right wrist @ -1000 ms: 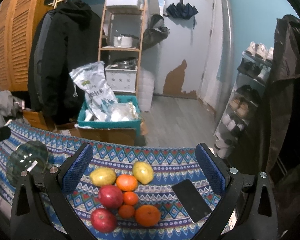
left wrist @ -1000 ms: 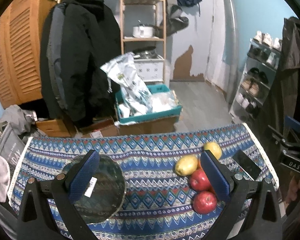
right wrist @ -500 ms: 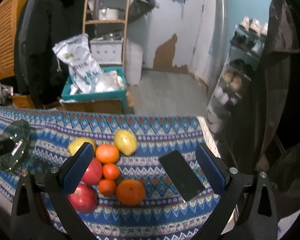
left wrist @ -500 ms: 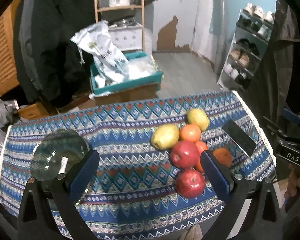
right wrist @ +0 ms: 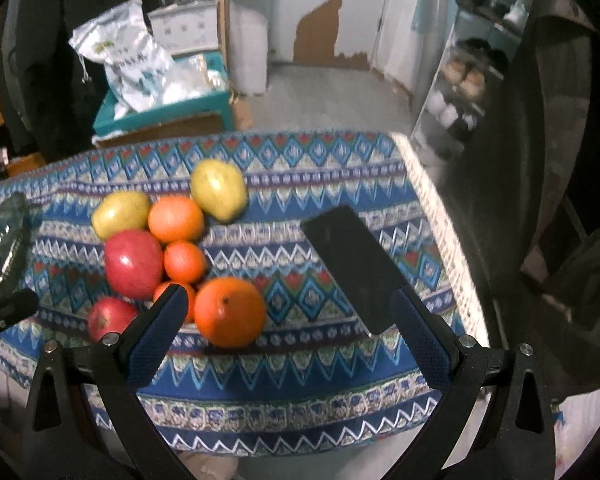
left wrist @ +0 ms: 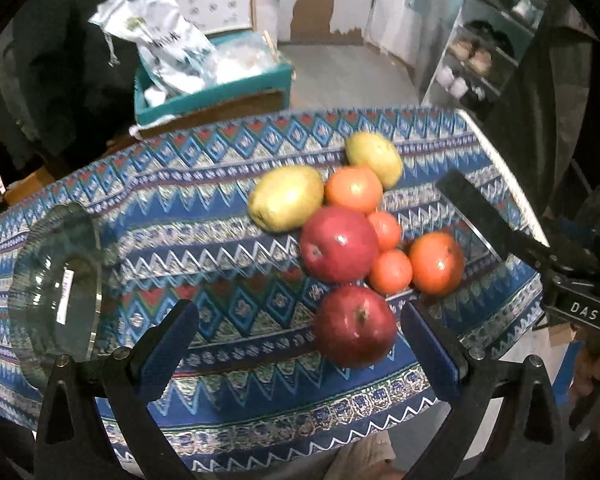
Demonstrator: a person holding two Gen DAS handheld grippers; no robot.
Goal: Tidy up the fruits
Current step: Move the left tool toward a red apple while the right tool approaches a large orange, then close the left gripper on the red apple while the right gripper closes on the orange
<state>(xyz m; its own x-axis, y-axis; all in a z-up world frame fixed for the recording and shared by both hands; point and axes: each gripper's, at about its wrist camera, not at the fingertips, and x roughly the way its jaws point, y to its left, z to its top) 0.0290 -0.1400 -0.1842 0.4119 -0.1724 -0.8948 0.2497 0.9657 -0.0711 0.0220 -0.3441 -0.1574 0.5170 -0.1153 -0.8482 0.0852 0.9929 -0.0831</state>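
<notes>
The left gripper [left wrist: 299, 343] and right gripper [right wrist: 287, 332] gape wide (both empty) above the fruit pile [left wrist: 352, 240].

Home interior, looks like an entryway or storage corner of a flat. Shoe rack [right wrist: 466, 80] with several pairs against the right wall, dark coats [right wrist: 40, 60] hanging at left, wooden shelf unit [right wrist: 180, 4] with kitchenware, teal crate [left wrist: 216, 88] on a cardboard box holding a printed white sack [left wrist: 168, 52] and plastic bags. Grey plank floor [right wrist: 328, 96], pale wall with a brown patch of peeled paint [right wrist: 320, 32]. Counter covered by a blue patterned cloth [left wrist: 220, 208], household style. Louvered wooden door at far left edge.
</notes>
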